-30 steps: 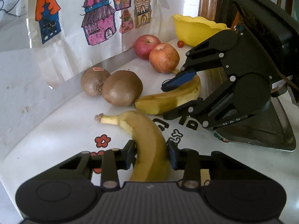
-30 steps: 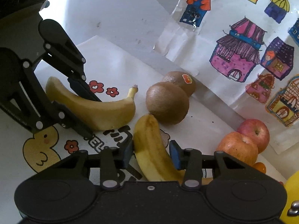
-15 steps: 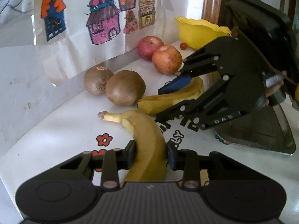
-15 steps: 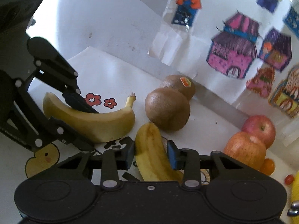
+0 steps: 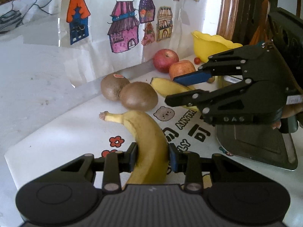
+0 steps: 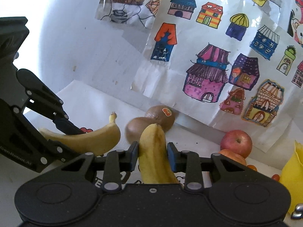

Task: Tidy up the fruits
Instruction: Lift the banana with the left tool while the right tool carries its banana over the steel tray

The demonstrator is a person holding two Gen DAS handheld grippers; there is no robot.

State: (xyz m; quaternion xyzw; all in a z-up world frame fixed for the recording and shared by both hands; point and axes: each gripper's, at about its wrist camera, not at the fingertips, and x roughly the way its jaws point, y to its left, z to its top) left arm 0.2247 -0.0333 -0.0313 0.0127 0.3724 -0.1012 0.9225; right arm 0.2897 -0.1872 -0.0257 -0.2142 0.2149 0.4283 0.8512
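Note:
My left gripper [image 5: 152, 158] is shut on a yellow banana [image 5: 145, 138] whose stem points away from me. My right gripper [image 6: 153, 156] is shut on a second banana [image 6: 154, 151] and holds it lifted above the table; in the left wrist view the right gripper [image 5: 170, 89] and its banana [image 5: 168, 88] hang over the mat. In the right wrist view the left gripper [image 6: 62, 132] grips its banana [image 6: 90, 140]. Two brown kiwis [image 5: 130, 92] lie by the wall, one behind the other. Two red apples [image 5: 173, 63] lie further right.
A yellow bowl [image 5: 210, 46] stands at the back right, with a small red tomato [image 5: 197, 60] beside it. A metal tray [image 5: 255, 147] lies at the right. The printed white mat [image 5: 66, 136] covers the table. A wall with house drawings [image 6: 208, 71] is close behind the fruit.
My right gripper has lifted its banana off the mat and tilted upward. My left gripper still holds its banana and has risen a little.

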